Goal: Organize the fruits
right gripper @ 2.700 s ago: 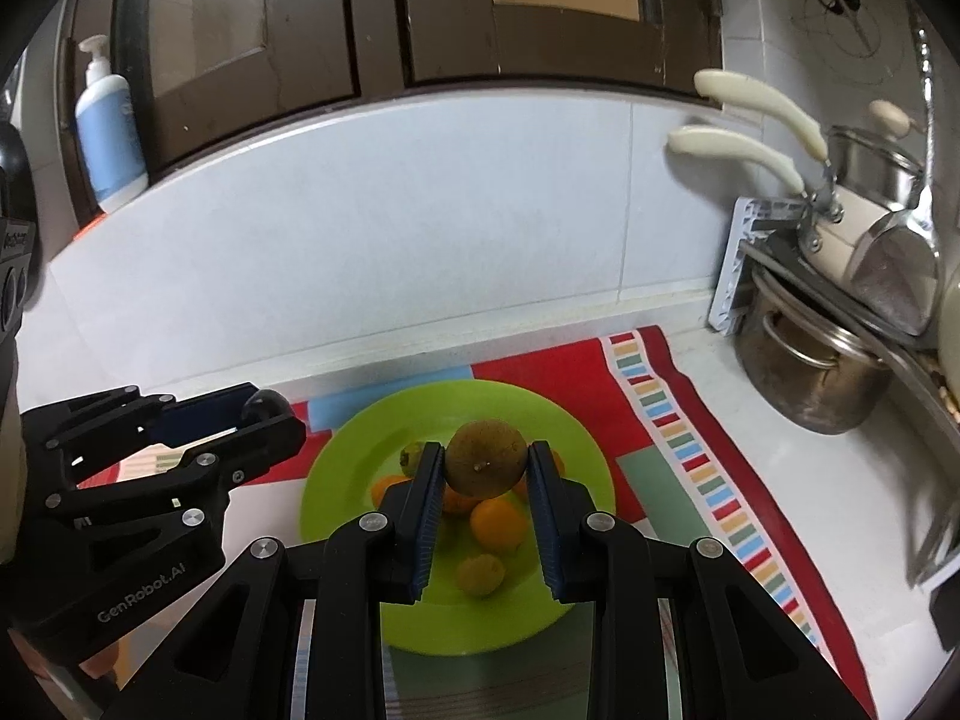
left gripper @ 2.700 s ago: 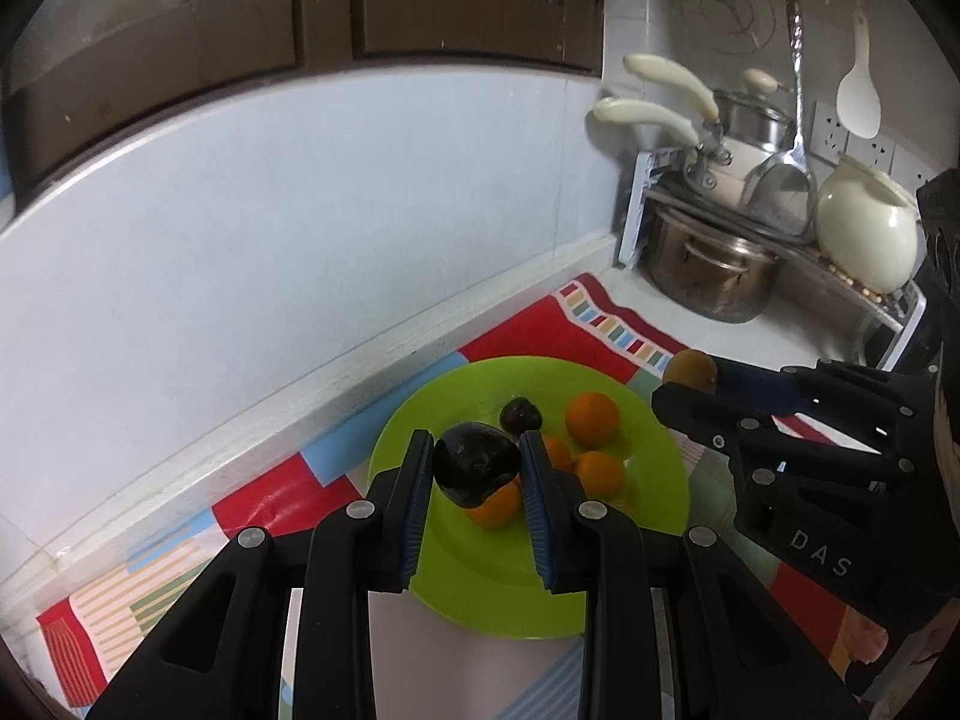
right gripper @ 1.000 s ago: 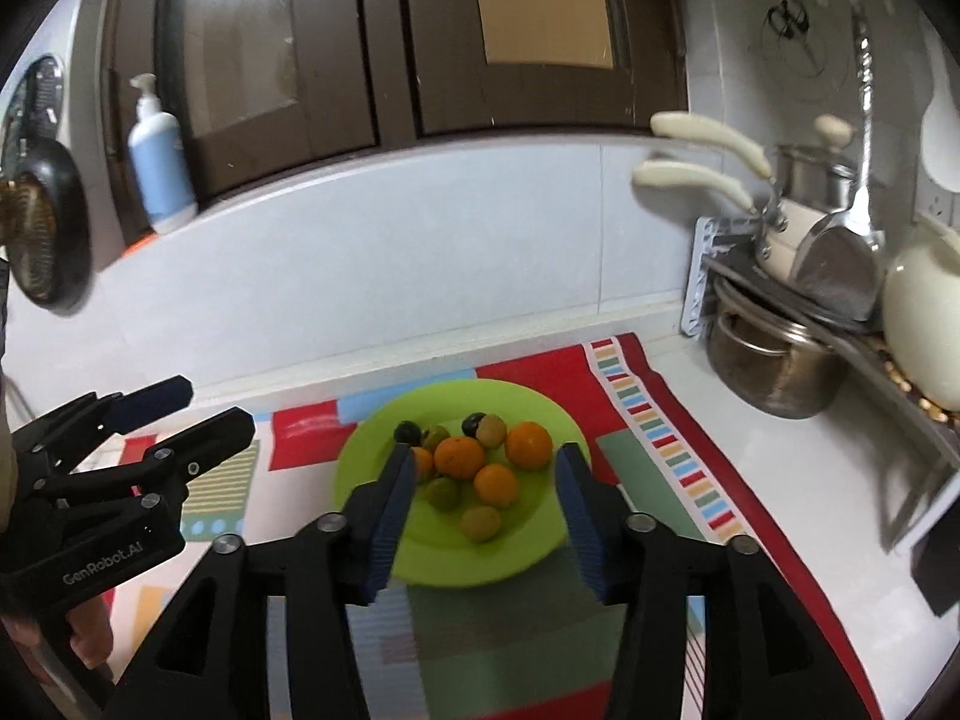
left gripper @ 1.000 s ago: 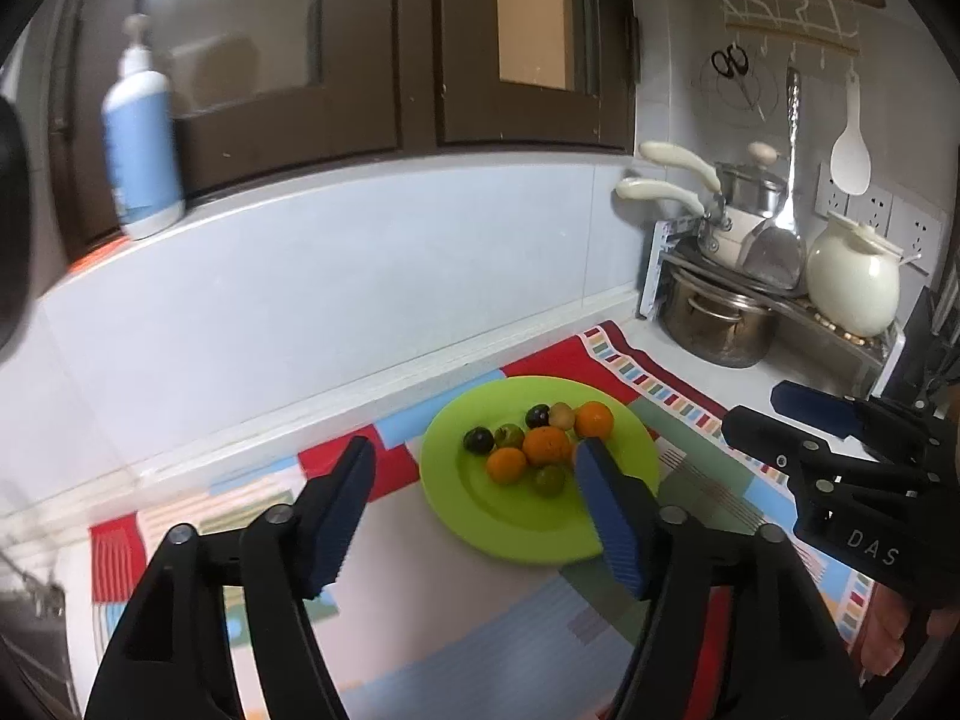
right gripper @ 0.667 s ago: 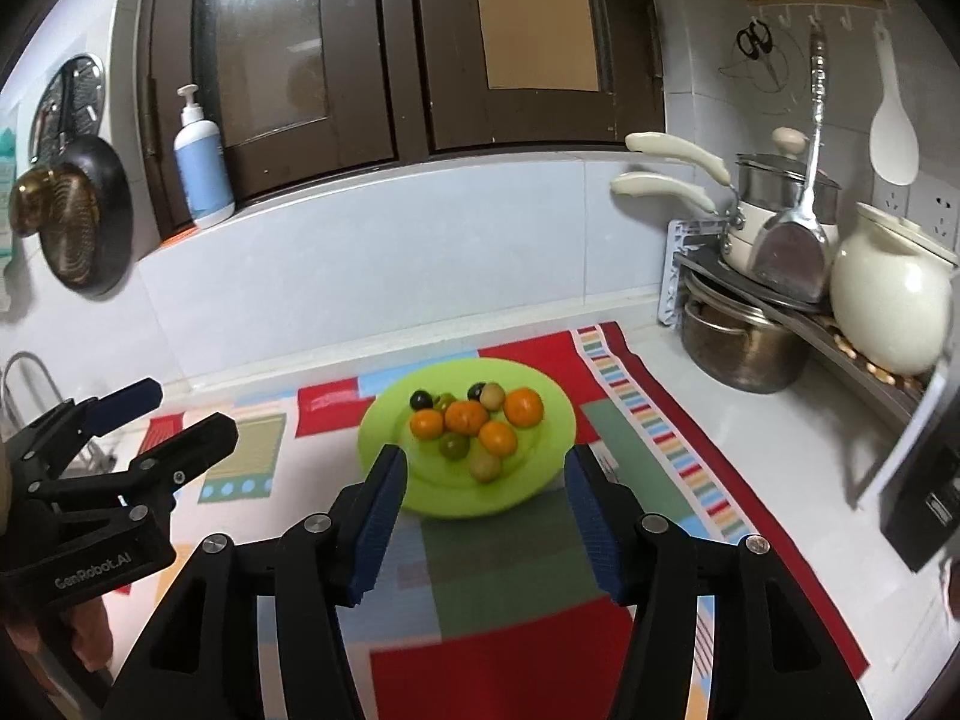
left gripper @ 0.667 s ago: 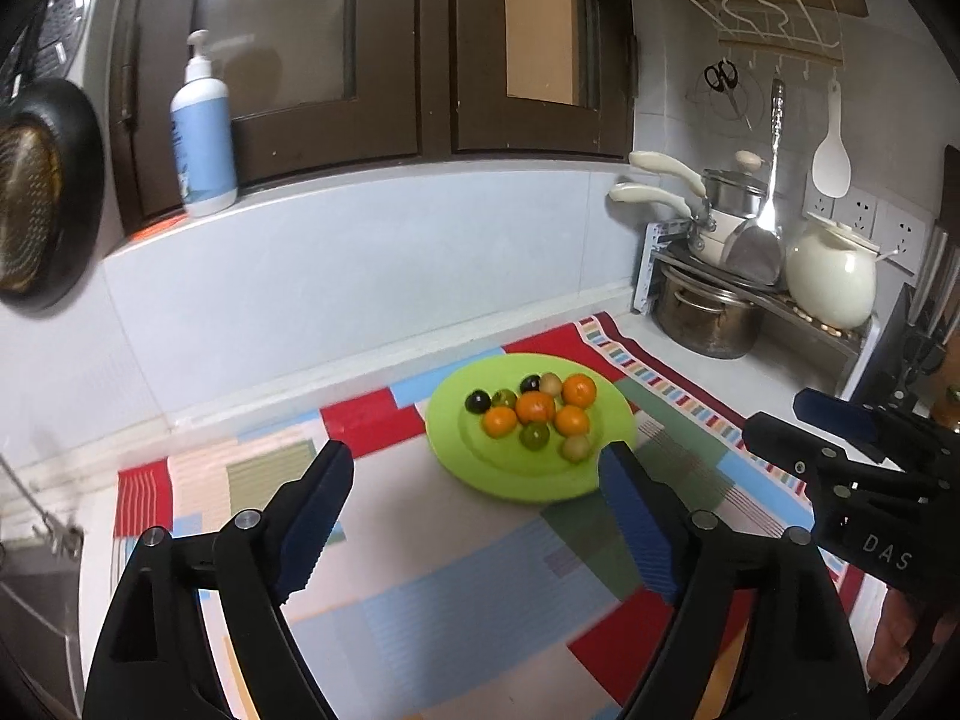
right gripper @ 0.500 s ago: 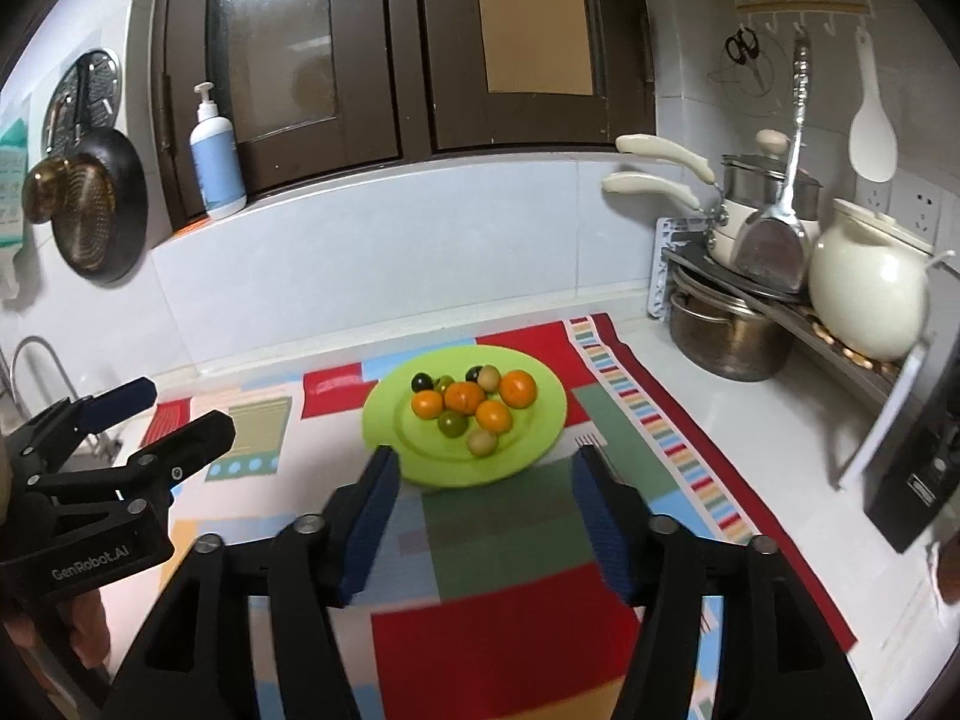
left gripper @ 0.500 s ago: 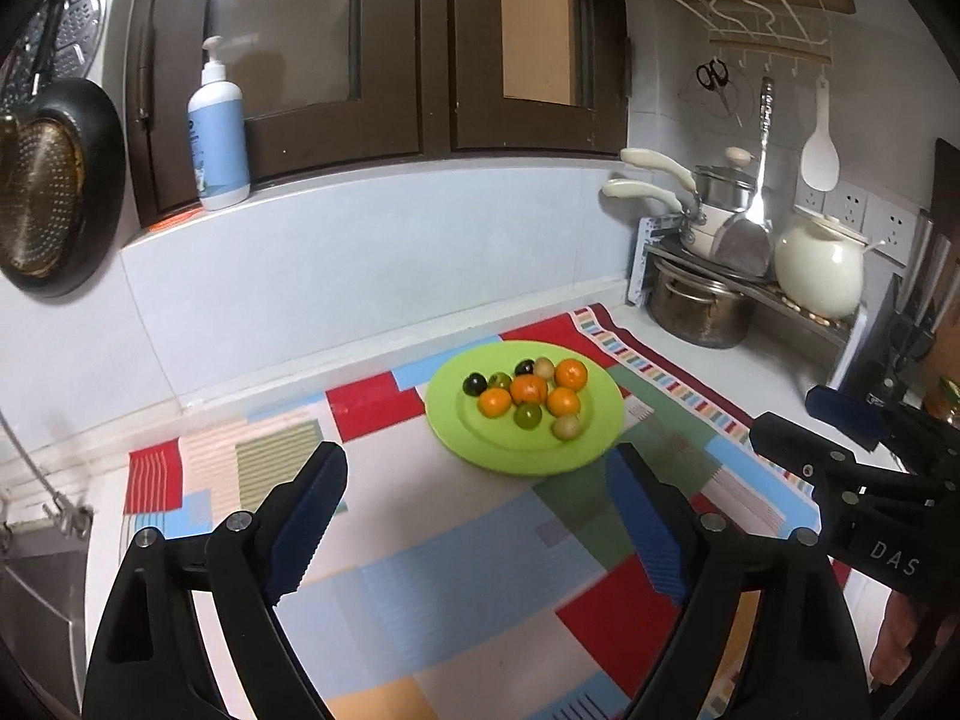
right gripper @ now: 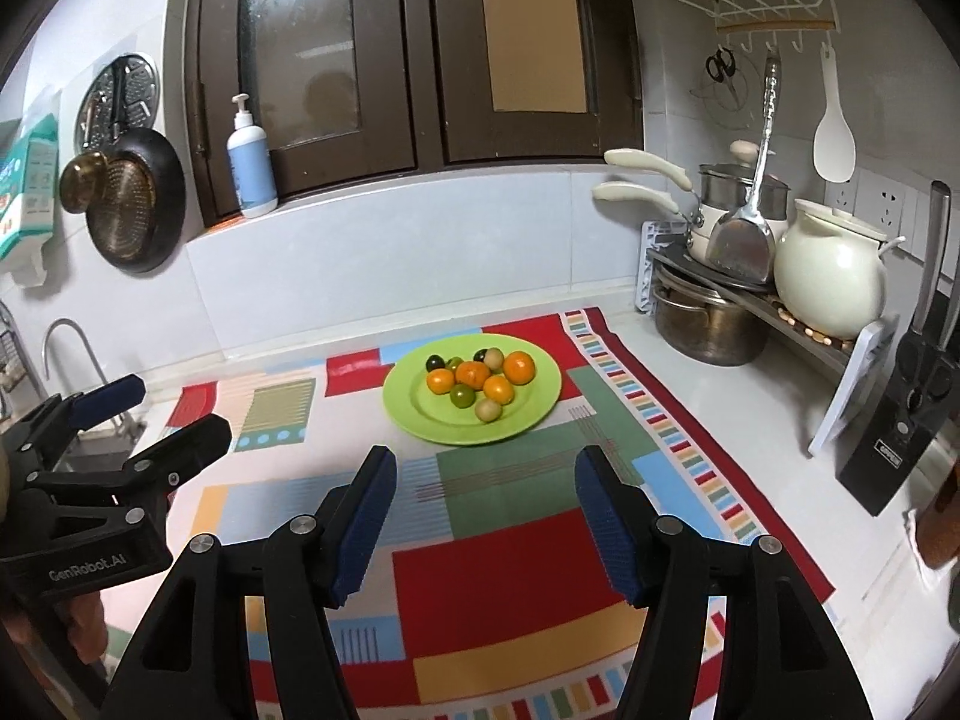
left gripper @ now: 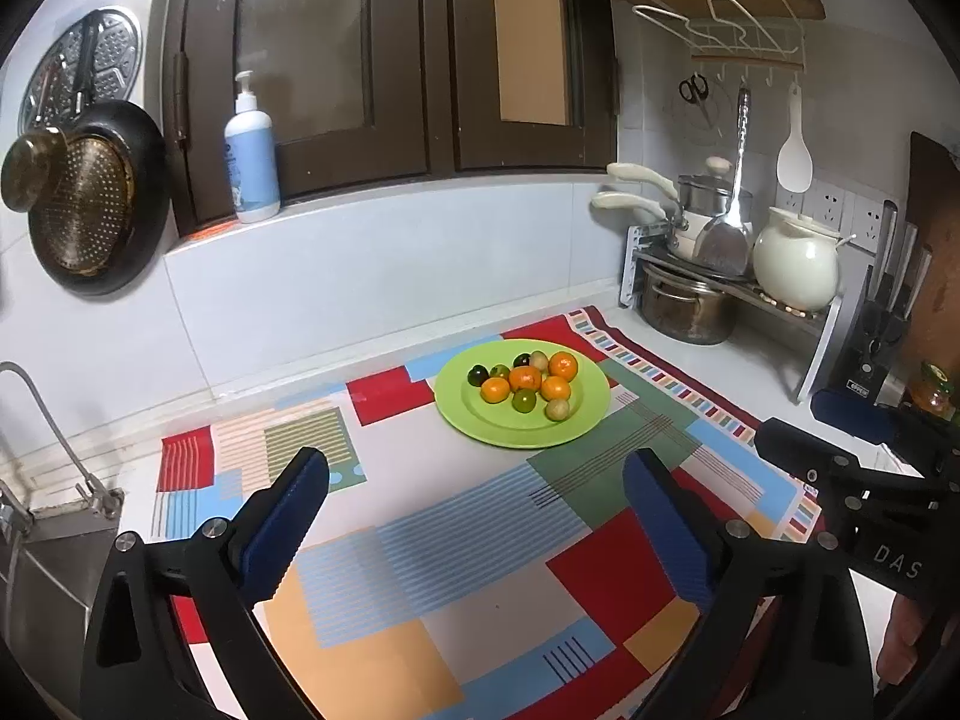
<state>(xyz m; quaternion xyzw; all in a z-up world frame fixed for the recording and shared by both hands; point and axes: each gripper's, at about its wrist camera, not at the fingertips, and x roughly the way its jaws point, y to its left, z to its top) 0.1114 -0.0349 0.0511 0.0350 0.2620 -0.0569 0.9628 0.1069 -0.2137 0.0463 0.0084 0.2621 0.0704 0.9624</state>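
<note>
While both grippers hang above the patchwork-coloured cloth mat point(left gripper: 456, 546), neither holds anything. On the left gripper point(left gripper: 474, 516) the black jaws with blue pads have just been opening and stand spread wide, with only mat between them. On the right gripper point(right gripper: 485, 516) the jaws have also just been opening; they stand moderately apart and empty. Well beyond both, toward the white tiled wall, the round lime-green plate point(left gripper: 576, 420) rests on the mat and carries the fruits: four small orange mandarins point(left gripper: 525, 378), dark round plums point(left gripper: 478, 374), green citrus point(left gripper: 524, 401) and pale brown-green round fruits point(left gripper: 557, 409), clustered and touching near the middle. To the right, a steel pot point(right gripper: 708, 318) sits under a metal rack point(right gripper: 798, 324) bearing a cream ceramic jar point(right gripper: 831, 276).
</note>
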